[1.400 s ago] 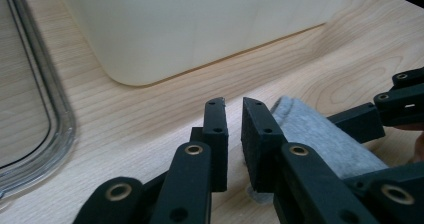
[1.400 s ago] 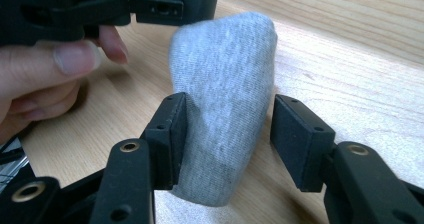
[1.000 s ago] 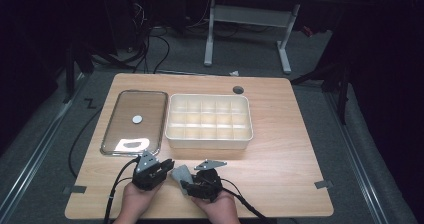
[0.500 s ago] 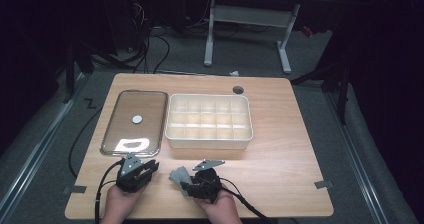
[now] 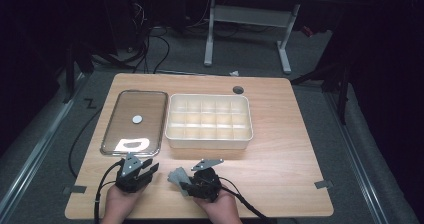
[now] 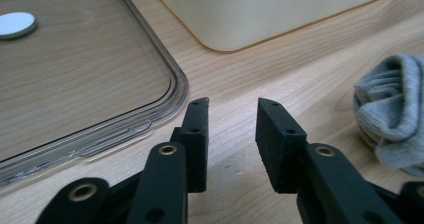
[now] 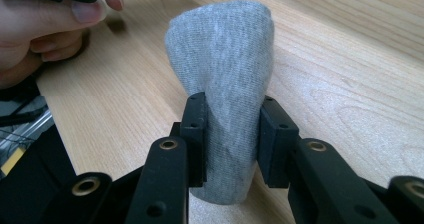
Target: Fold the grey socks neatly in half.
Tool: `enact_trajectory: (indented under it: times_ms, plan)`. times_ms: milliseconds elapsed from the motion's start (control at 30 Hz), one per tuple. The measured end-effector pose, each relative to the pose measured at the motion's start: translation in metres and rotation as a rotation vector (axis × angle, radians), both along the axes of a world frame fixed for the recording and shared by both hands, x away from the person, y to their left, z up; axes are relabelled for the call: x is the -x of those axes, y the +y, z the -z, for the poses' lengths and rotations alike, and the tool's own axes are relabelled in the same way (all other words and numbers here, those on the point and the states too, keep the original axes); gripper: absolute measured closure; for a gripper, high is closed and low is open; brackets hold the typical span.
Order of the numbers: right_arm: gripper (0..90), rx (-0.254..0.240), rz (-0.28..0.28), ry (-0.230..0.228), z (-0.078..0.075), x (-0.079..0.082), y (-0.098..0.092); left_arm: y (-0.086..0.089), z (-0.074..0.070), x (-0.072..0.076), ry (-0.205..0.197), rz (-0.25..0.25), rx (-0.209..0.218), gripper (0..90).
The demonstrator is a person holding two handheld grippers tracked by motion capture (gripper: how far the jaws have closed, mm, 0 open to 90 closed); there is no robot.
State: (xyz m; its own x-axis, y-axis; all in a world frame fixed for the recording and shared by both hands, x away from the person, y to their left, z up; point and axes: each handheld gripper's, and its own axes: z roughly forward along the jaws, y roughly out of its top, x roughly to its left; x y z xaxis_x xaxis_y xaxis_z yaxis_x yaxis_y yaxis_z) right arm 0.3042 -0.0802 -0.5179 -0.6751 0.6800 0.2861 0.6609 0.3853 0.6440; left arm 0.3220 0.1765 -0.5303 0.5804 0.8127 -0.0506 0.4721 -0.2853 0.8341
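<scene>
A rolled grey sock (image 7: pixel 220 49) stands on the wooden table between the jaws of my right gripper (image 7: pixel 232 104). Those jaws have just been closing, and their pads squeeze the roll at its lower half. In the high view the sock (image 5: pixel 176 176) sits at the left tip of the right gripper (image 5: pixel 184 183), near the front edge. My left gripper (image 5: pixel 149 169) lies a short way left of it, apart from the sock. Its jaws (image 6: pixel 232 109) have just been opening and have nothing between them. The sock (image 6: pixel 395 114) lies off to their right.
A clear flat lid (image 5: pixel 135 121) with a white disc (image 5: pixel 137 118) on it lies at the left of the table (image 5: pixel 280 149). A cream compartment box (image 5: pixel 209 121) stands beside it in the middle. A person's hand (image 7: pixel 45 24) holds the left gripper.
The left gripper has slid left, away from the sock and the right gripper, and its jaws stand wider. The right gripper has kept its place.
</scene>
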Motion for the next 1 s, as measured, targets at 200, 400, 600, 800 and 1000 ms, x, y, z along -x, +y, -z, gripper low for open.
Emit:
enact_trajectory:
  times_ms: [200,400,600,800,1000]
  plan:
    - [70.2,0.021,-0.020,-0.032,-0.001,0.003,0.001,0.002,0.001,0.000,-0.009,-0.022,-0.005,61.0]
    - [70.2,0.065,-0.053,-0.116,-0.001,0.009,0.005,0.003,0.001,0.000,-0.010,-0.020,-0.001,60.4]
    - [70.4,0.067,-0.032,-0.102,-0.008,0.006,0.000,0.003,0.001,-0.001,-0.012,-0.019,-0.003,60.1]
    - [70.5,0.047,-0.007,-0.094,-0.017,0.002,-0.014,0.005,0.001,-0.001,-0.009,-0.023,0.002,59.2]
    - [70.5,0.048,0.041,-0.097,-0.026,-0.002,-0.036,0.007,0.000,-0.001,-0.004,-0.029,0.012,57.4]
